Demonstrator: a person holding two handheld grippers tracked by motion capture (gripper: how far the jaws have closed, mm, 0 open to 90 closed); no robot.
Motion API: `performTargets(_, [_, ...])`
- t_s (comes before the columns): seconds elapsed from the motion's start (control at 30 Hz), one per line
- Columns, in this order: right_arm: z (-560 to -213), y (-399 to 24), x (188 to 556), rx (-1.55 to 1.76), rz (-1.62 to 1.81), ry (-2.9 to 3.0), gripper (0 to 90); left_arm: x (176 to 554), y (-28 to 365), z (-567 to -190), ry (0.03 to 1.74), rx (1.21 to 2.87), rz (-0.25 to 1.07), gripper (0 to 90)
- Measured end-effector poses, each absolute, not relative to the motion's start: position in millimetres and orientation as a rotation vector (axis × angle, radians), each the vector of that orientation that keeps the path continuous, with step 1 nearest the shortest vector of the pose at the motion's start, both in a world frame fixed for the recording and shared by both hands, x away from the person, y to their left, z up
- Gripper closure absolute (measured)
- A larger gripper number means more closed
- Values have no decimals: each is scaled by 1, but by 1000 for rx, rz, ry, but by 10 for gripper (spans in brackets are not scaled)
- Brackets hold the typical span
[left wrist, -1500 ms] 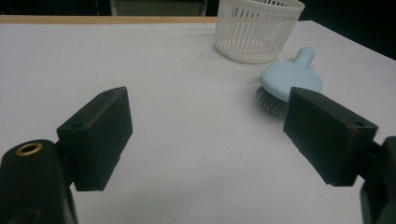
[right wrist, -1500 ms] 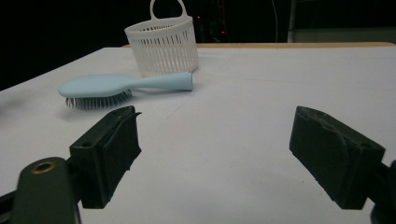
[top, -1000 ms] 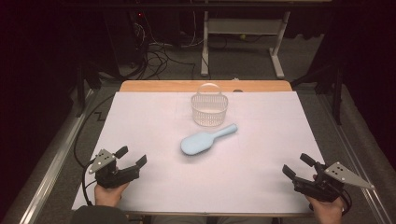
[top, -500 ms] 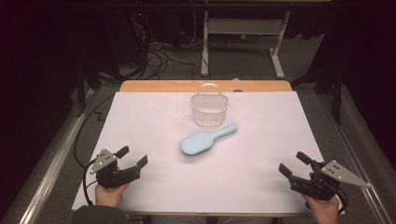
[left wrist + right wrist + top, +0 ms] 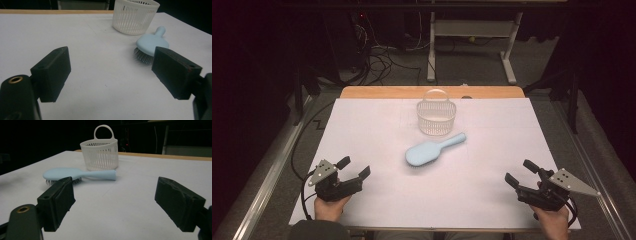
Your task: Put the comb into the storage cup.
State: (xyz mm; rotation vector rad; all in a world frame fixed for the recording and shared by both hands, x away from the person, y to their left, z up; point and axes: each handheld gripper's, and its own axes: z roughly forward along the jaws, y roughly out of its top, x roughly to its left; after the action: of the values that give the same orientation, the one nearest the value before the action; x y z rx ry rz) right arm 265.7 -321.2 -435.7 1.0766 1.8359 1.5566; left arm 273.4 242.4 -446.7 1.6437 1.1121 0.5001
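Note:
A light blue hairbrush (image 5: 432, 148) lies bristles down in the middle of the white table, its handle pointing to the far right. Just behind it stands a white slatted basket (image 5: 436, 116) with a loop handle. My left gripper (image 5: 354, 167) rests near the front left edge, open and empty, with the hairbrush (image 5: 150, 45) and the basket (image 5: 135, 15) ahead to its right. At the front right, my right gripper (image 5: 522, 172) is open with nothing between its jaws; it faces the hairbrush (image 5: 77, 174) and the basket (image 5: 100, 153).
The white table cover (image 5: 377, 130) ends at a wooden strip (image 5: 382, 92) along the far edge. Beyond it, cables and a desk frame (image 5: 472, 45) stand on the dark floor. Metal rails run along both sides of the table.
The right gripper has shifted slightly to the left along the front edge. The left gripper, hairbrush and basket have stayed put.

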Motion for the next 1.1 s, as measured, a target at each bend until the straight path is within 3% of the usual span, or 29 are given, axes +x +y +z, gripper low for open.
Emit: performTargets(1.1, [-423, -269, 308, 1000, 1572, 1989, 179, 275, 242, -448, 1106, 1648, 495, 149])
